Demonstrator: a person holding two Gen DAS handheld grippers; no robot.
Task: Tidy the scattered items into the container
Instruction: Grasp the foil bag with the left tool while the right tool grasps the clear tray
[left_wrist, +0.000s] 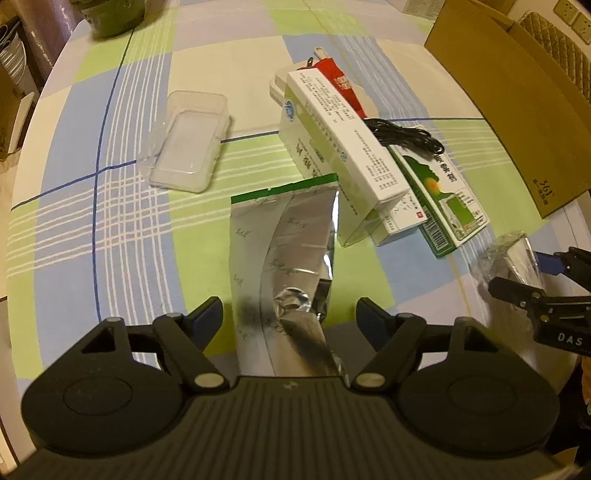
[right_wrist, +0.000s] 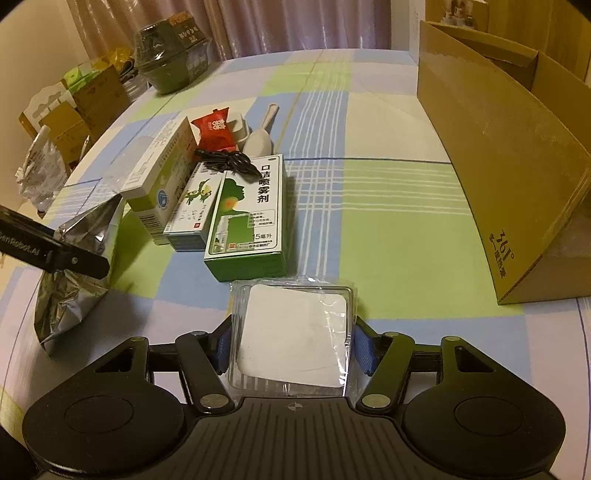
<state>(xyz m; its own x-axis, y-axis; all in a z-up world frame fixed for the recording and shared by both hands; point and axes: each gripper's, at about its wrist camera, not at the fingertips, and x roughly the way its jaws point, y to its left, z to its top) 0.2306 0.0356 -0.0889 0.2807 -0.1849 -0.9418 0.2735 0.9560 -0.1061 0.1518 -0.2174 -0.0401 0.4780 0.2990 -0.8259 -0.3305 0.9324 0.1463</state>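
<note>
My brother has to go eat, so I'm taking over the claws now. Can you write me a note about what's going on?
Left claw: open, either side of the silver pouch, not gripping it yet.
Right claw: shut on the clear packet with a white square inside.
Cardboard box: stands on the right; its inside is hidden, so I can't tell what's been put away.
Still on the table: a pile of medicine boxes with a black cable on top, red packet, white scoop, clear tray.
Left to do: put the packet in the box, grip the pouch, then the rest.
</note>
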